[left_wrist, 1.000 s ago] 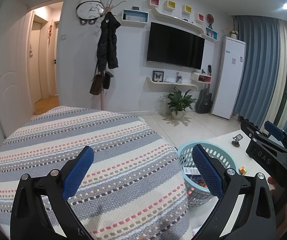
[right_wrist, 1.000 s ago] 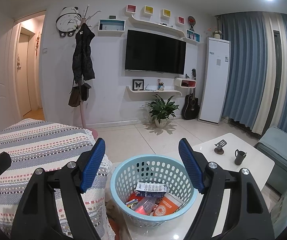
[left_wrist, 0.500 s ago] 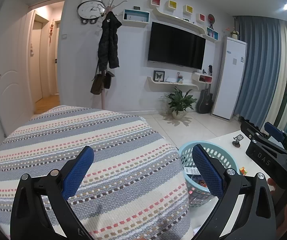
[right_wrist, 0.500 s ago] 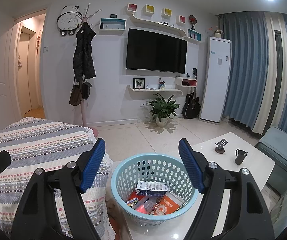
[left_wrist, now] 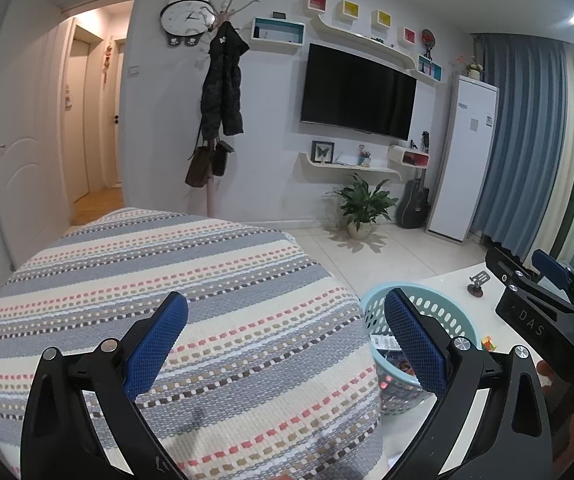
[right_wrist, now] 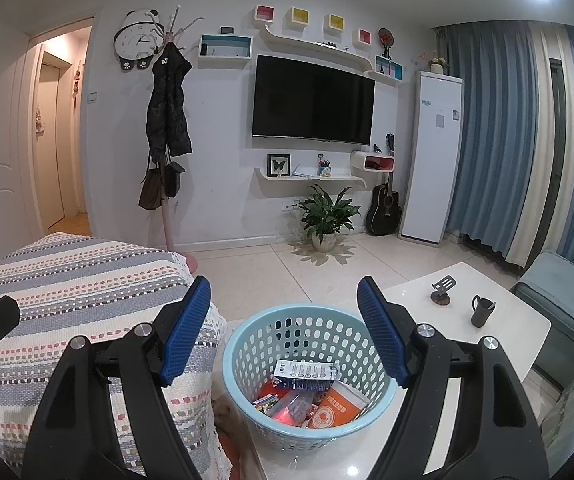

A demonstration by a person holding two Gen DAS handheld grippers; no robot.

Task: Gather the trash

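Observation:
A light blue perforated basket (right_wrist: 247, 344) stands on the white table's near corner and holds several pieces of trash: a blue-and-white box (right_wrist: 305, 372), an orange packet (right_wrist: 337, 404) and wrappers. It also shows in the left wrist view (left_wrist: 463, 320). My right gripper (right_wrist: 283, 320) is open and empty above the basket's near side. My left gripper (left_wrist: 285, 332) is open and empty over the striped sofa cover (left_wrist: 159, 272). The right gripper's body shows in the left wrist view (left_wrist: 539, 312).
A white table (right_wrist: 507, 332) carries a phone stand (right_wrist: 443, 290) and a dark cup (right_wrist: 481, 312). A small coloured item (left_wrist: 489, 343) lies on it beside the basket. Grey-blue seats (right_wrist: 567, 300) stand at the right. A potted plant (right_wrist: 327, 216), guitar and coat stand line the far wall.
Both views have shifted very slightly. Both grippers stay open and empty, and the basket has not moved.

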